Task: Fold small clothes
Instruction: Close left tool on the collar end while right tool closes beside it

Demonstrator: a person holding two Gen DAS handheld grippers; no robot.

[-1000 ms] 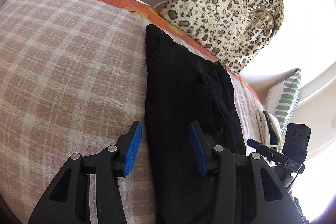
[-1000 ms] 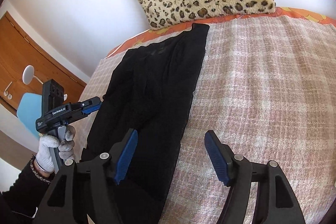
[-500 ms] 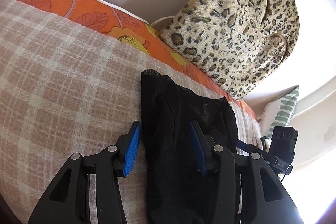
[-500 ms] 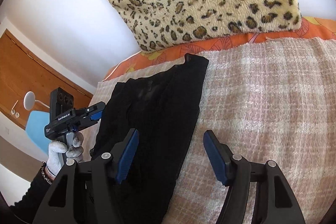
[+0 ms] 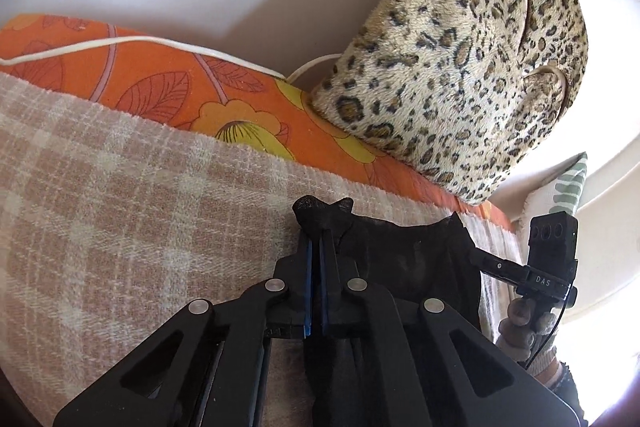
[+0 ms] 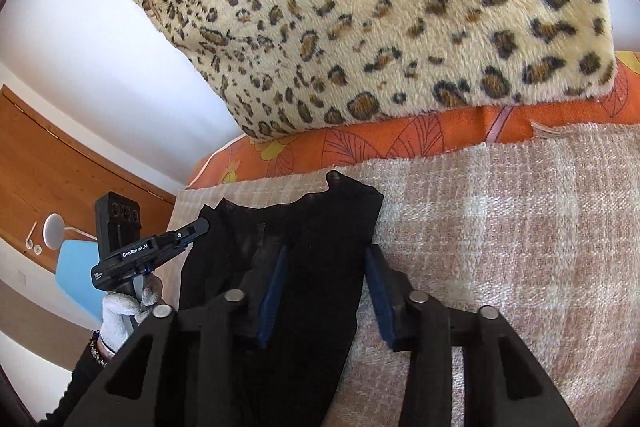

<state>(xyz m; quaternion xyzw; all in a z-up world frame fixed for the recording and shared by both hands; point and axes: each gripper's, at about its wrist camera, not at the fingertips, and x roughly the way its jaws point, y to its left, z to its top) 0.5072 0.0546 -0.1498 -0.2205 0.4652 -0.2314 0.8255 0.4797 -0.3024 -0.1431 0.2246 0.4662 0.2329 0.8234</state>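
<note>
A sheer black garment (image 5: pixel 404 255) lies lengthwise on a pink-and-cream plaid blanket (image 5: pixel 120 211). My left gripper (image 5: pixel 316 231) is shut on the garment's far left corner, which bunches above the blue pads. In the right wrist view the garment (image 6: pixel 312 227) runs between my right gripper's (image 6: pixel 326 259) open fingers, which straddle its far right corner, the right pad (image 6: pixel 376 287) just off the cloth edge. The left gripper also shows in the right wrist view (image 6: pixel 192 229) at the garment's other corner. The right gripper shows in the left wrist view (image 5: pixel 474 257).
A leopard-print plush bag (image 5: pixel 472 59) leans on the white wall behind the garment. An orange floral sheet (image 5: pixel 168 95) with a white cable (image 5: pixel 120 41) edges the blanket. A green-patterned cushion (image 5: pixel 568 183) sits far right. A wooden door (image 6: pixel 60 167) and blue chair (image 6: pixel 76 267) stand left.
Both grippers moved forward along the garment to its far edge. My left gripper closed on the left corner. My right gripper narrowed around the right corner but stays open.
</note>
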